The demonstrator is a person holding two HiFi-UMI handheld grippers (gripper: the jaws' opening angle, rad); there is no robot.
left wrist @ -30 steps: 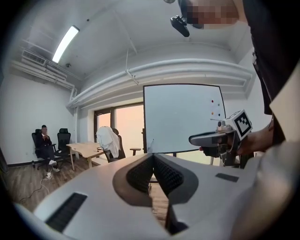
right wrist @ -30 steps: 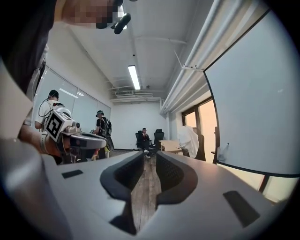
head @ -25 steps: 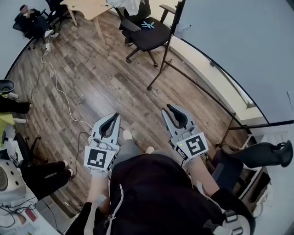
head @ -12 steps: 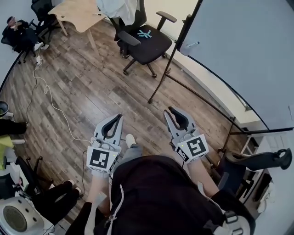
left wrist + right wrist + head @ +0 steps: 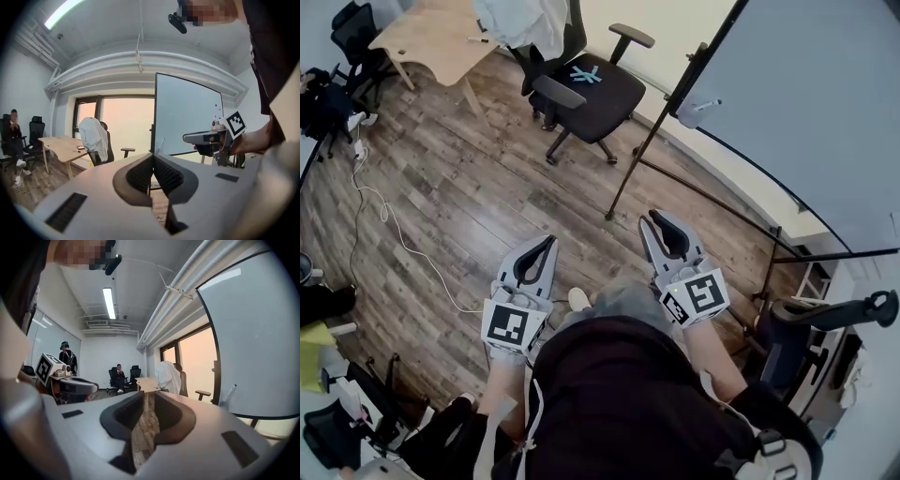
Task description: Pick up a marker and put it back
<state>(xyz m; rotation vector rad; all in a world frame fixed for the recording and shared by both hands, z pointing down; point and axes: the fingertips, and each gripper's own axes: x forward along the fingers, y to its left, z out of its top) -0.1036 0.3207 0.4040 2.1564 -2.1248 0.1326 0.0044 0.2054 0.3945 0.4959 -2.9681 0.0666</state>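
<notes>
Fingers [image 5: 140, 174] of left gripper [image 5: 550, 241] pressed together, empty | right gripper [image 5: 650, 218] same | marker [image 5: 706, 105] apparently on whiteboard [image 5: 806, 94] ledge

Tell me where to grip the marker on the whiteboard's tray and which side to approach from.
Grip the marker mid-barrel, coming from the room side, in front of the whiteboard. It seems to lean tilted at the board's lower corner, barrel exposed, and the board blocks the back. It's small here, so recheck closer.

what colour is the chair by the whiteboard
Black chair, light blue mark on the seat; head view shows it best.
</notes>
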